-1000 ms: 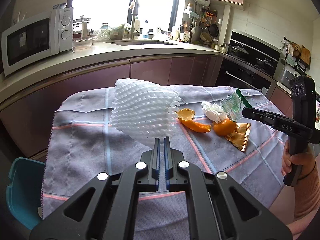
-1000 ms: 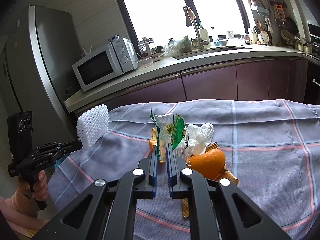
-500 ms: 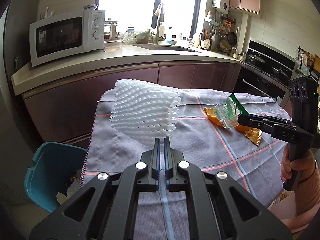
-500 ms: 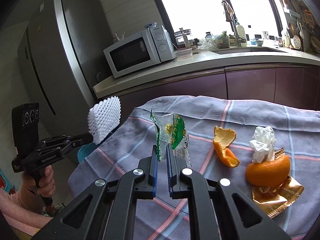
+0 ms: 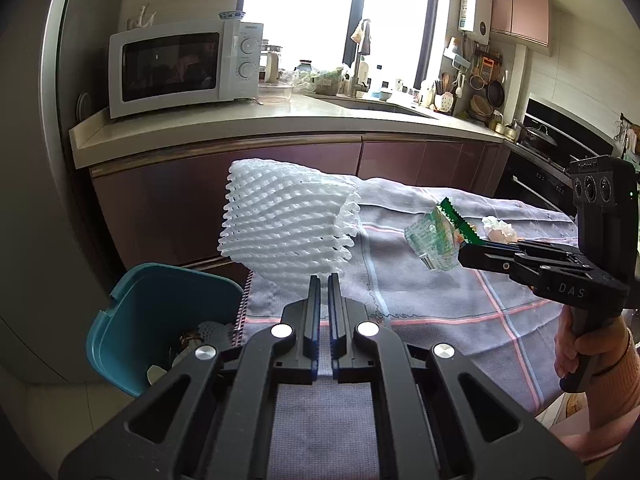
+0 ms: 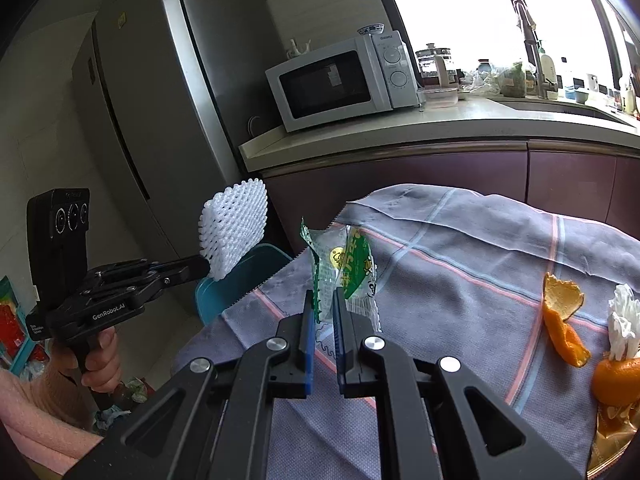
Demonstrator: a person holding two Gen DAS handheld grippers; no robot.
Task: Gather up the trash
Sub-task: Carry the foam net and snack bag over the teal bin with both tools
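Observation:
My left gripper is shut on a white foam fruit net and holds it in the air near the table's left edge, beside the teal trash bin. It also shows in the right wrist view. My right gripper is shut on a green and clear plastic wrapper above the cloth. That wrapper shows in the left wrist view too. Orange peel, a white tissue, another orange piece and a gold wrapper lie on the checked tablecloth.
The bin stands on the floor at the table's left corner and holds some trash. A fridge stands behind it. A counter with a microwave runs along the back.
Both grippers have swung left with their loads. The foam net is now near the bin, and the bin has come further into view. The peel and tissue have slid to the right.

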